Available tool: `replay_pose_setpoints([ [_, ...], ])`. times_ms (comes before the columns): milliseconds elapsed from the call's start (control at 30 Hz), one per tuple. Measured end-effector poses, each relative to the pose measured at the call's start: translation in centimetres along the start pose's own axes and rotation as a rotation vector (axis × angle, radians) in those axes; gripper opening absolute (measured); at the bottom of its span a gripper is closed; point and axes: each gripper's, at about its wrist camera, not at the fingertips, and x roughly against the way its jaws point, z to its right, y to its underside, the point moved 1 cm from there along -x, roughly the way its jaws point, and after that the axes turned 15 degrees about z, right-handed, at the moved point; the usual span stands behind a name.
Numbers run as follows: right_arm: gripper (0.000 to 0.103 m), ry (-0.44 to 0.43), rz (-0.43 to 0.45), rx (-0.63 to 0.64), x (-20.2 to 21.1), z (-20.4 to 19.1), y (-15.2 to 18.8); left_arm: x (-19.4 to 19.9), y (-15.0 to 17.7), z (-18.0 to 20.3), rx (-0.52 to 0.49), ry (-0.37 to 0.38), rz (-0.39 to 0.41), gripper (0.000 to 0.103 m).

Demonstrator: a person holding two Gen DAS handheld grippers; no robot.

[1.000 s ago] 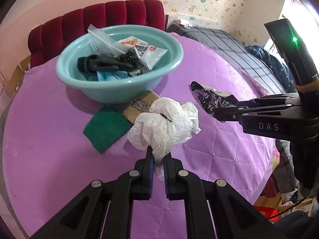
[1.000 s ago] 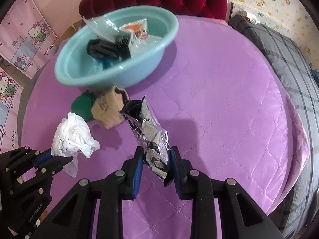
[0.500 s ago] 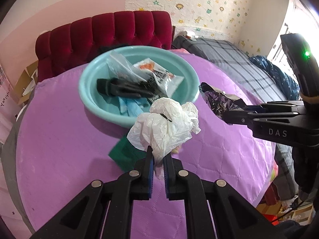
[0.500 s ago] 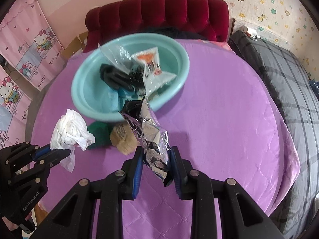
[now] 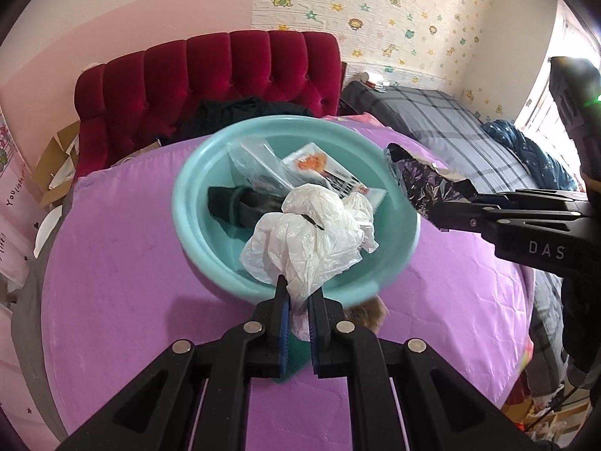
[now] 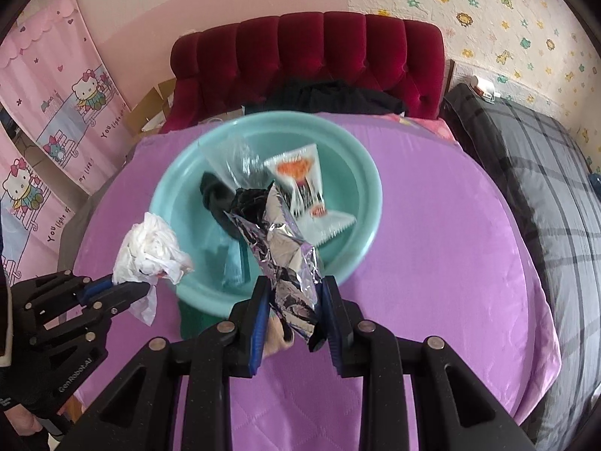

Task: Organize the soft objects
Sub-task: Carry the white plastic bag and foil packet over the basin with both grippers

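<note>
Teal plastic basin rim motion-blurred in both views; tan item and green cloth at its near edge mostly hidden behind grippers, can't identify. Versus 0.5 s ago both grippers sit higher and closer over the basin. Left gripper clamped on crumpled white plastic bag; right gripper clamped on crinkled silver foil wrapper; both held above the basin on quilted purple cover

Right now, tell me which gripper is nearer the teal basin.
Hard to call. The left gripper holds the white plastic bag at the teal basin's near rim; the right gripper holds the foil packet there too.
</note>
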Motion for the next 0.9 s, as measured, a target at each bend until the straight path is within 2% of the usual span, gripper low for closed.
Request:
replay_pose_setpoints([
  [467, 0.029, -0.007, -0.007, 0.014, -6.2, -0.6, -4.5, -5.6, -2.1, -2.1, 0.013, -0.038, -0.026, 0.009],
  [900, 0.029, -0.015, -0.06, 0.011, -12.7, -1.1, -6.3, -10.2, -3.3, -3.4, 0.006, -0.056, -0.065, 0.009],
])
